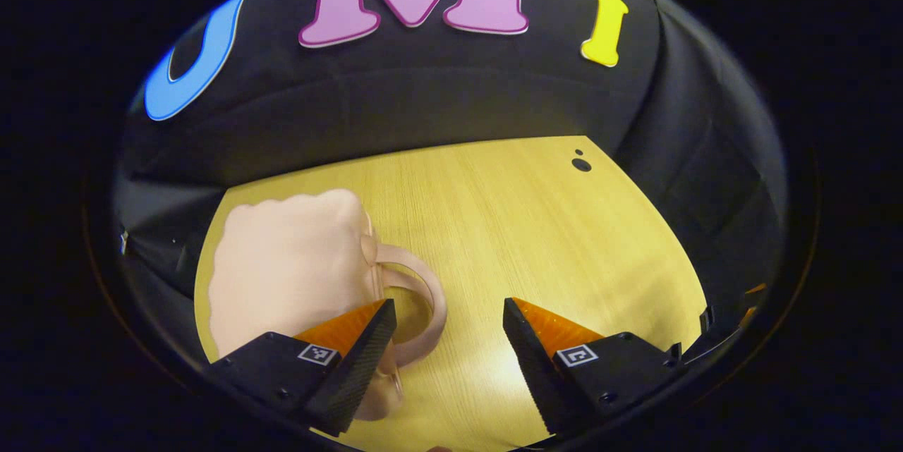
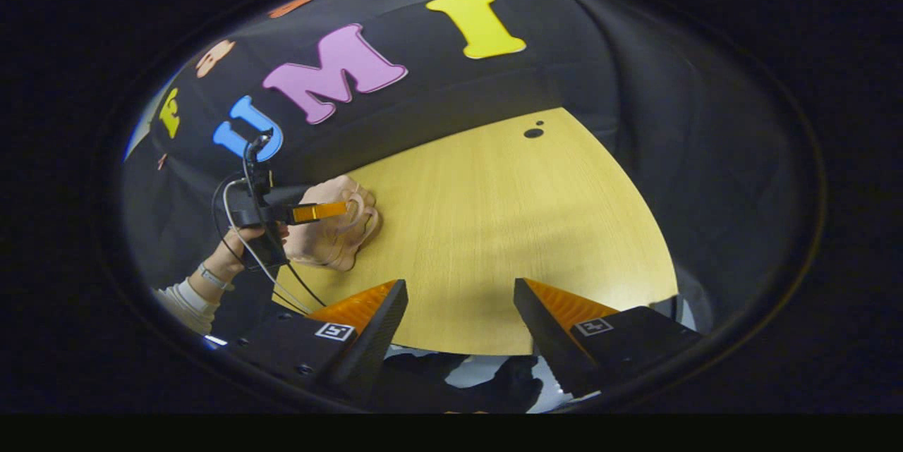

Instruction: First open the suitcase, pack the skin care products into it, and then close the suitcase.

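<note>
1. Pale pink, scallop-edged plastic suitcase with a loop handle [image 1: 289, 276] lying shut at the near left part of the yellow wood-grain table [image 1: 536, 226].
2. Hovering with left gripper [image 1: 449, 353] spread wide, one finger over the handle, grasping nothing.
3. Hanging back with right gripper [image 2: 460, 328], fingers apart, at the table's near edge.
4. Judging: opening not yet done; packing and closing remaining.
</note>
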A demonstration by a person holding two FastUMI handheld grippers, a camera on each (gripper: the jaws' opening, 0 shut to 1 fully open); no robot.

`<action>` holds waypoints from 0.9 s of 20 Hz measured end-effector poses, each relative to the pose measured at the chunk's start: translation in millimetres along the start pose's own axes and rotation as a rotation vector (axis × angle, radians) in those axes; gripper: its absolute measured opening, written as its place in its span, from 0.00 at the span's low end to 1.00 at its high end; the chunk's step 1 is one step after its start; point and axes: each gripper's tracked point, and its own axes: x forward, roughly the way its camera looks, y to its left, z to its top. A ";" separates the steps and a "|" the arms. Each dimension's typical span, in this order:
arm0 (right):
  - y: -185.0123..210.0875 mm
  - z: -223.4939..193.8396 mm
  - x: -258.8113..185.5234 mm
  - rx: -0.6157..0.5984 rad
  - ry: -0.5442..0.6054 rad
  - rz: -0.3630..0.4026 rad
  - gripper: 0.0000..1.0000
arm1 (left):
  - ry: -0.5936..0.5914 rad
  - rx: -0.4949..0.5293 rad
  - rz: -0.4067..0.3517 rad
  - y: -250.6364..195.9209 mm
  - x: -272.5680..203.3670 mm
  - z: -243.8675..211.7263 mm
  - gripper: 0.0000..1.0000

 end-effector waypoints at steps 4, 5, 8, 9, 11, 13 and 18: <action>12.3 39.0 -4.5 -0.152 -0.103 0.013 0.96 | -0.196 -0.028 0.035 -42.0 -81.8 20.3 0.97; 21.9 54.5 -4.6 -0.181 -0.150 0.018 0.96 | -0.244 -0.024 0.035 -51.6 -103.7 24.6 0.92; 60.9 93.6 -15.8 -0.254 -0.313 0.046 0.97 | -0.384 0.031 0.062 -67.5 -157.4 42.5 0.96; 73.6 106.7 -23.9 -0.277 -0.375 0.048 0.97 | -0.433 0.047 0.073 -71.9 -176.7 49.4 0.97; 94.0 129.7 -40.1 -0.294 -0.486 0.033 0.98 | -0.511 0.062 0.082 -78.5 -211.9 60.4 0.98; 116.4 153.0 -63.3 -0.297 -0.607 0.028 0.98 | -0.582 0.044 0.061 -82.7 -237.3 67.7 0.98; 117.0 182.4 -107.3 -0.309 -0.830 -0.104 0.97 | -0.700 0.036 0.075 -75.9 -268.0 90.7 0.98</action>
